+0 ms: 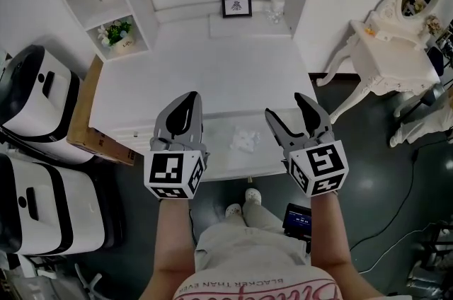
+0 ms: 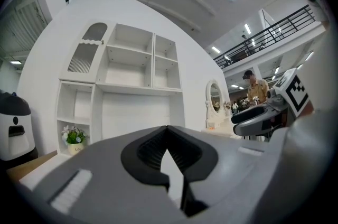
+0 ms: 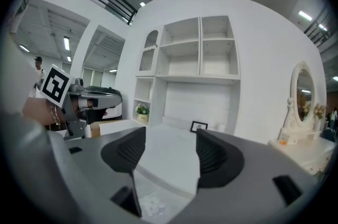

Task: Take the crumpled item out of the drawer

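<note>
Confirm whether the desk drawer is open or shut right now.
Open. The drawer is pulled out below the desk top, and the crumpled item lies exposed inside it.

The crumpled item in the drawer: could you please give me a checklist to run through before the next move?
1. Drawer pulled open: ok.
2. Crumpled item in plain sight in the drawer, nothing on top of it: ok.
3. Right tool jaws apart with nothing between them: ok.
4. Crumpled item between the right tool's pads: not ok; it lies lower, apart from them, toward the left tool's side.
5. Left tool shut, empty and apart from the crumpled item: ok.
6. Crumpled item free of the drawer floor, not snagged: cannot tell.
</note>
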### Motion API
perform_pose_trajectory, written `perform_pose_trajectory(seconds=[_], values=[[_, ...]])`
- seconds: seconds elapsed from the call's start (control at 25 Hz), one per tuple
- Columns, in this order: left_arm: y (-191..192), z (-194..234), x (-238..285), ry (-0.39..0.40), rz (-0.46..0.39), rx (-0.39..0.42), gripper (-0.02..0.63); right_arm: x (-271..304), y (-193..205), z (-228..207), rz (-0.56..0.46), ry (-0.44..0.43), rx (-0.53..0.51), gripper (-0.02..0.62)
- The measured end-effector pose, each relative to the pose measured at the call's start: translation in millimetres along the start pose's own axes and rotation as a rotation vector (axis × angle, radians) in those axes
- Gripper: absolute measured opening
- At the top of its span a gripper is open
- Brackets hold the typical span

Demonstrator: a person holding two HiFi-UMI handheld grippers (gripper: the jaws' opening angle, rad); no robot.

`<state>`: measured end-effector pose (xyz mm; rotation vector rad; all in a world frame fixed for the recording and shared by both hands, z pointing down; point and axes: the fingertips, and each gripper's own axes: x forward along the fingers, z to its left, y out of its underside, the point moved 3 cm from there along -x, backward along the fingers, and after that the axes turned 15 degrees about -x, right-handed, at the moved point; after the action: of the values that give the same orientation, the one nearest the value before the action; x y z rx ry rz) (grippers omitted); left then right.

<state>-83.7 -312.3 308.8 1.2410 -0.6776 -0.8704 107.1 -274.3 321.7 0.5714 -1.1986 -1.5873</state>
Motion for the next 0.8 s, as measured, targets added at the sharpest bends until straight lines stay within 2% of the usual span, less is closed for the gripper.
perform_pose_trajectory(seconds=[0.4,0.8], values=[[19.3,2.0,21.6,-0.061,0.039,-0.017,0.006,32.1,46.8,-6.2,0.094,-0.109,-0.001,0.270],[67.5,12.7,33.9,-0.100,0.155,-0.044,0.005,71.0,135.3,21.4,0.260,-0.227,0.042,0.259]])
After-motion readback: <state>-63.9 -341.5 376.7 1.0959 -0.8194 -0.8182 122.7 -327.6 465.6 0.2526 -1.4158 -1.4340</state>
